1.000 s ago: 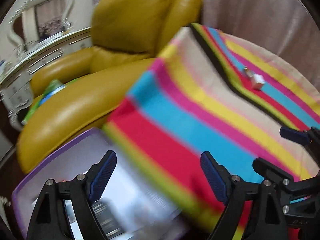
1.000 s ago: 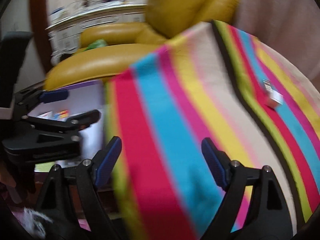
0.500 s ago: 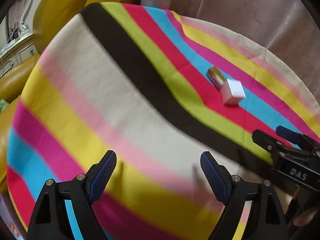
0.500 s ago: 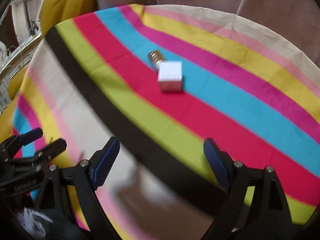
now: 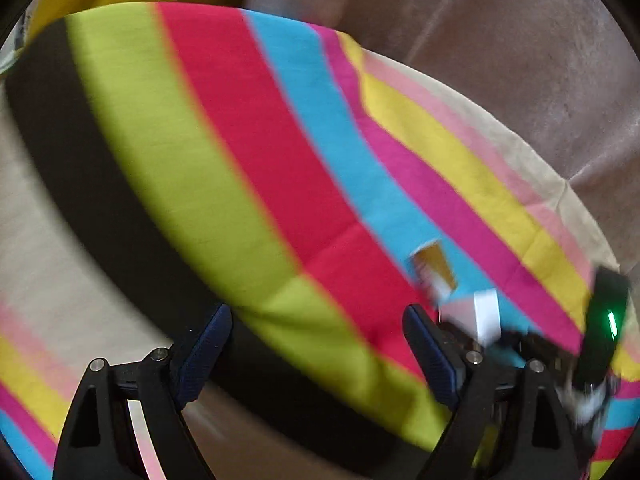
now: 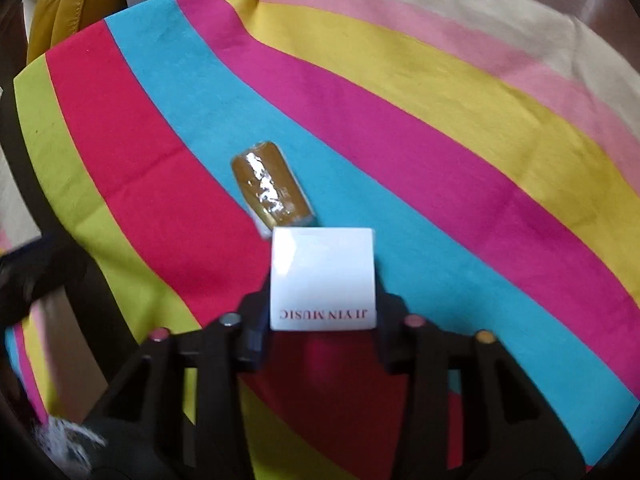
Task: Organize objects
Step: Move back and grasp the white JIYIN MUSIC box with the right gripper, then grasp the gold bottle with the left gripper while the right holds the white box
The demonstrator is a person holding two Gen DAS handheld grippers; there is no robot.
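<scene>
A small white box (image 6: 322, 278) printed "JIYIN MUSIC" lies on the striped cloth (image 6: 400, 128). My right gripper (image 6: 322, 316) is shut on the white box, one finger on each side. A brown wrapped packet (image 6: 272, 190) lies just beyond the box, touching its far edge. In the left wrist view the white box (image 5: 482, 314) and the brown packet (image 5: 434, 268) show blurred at the right, with the right gripper's body (image 5: 600, 332) beside them. My left gripper (image 5: 318, 348) is open and empty over the green and black stripes.
The striped cloth (image 5: 240, 140) covers a round table. A pinkish curtain (image 5: 500, 40) hangs behind it. A yellow leather armchair (image 6: 68, 4) stands at the far left.
Both grippers moved forward and right across the table. My right gripper went from open, short of the white box, to shut on it. The left view is now blurred by motion.
</scene>
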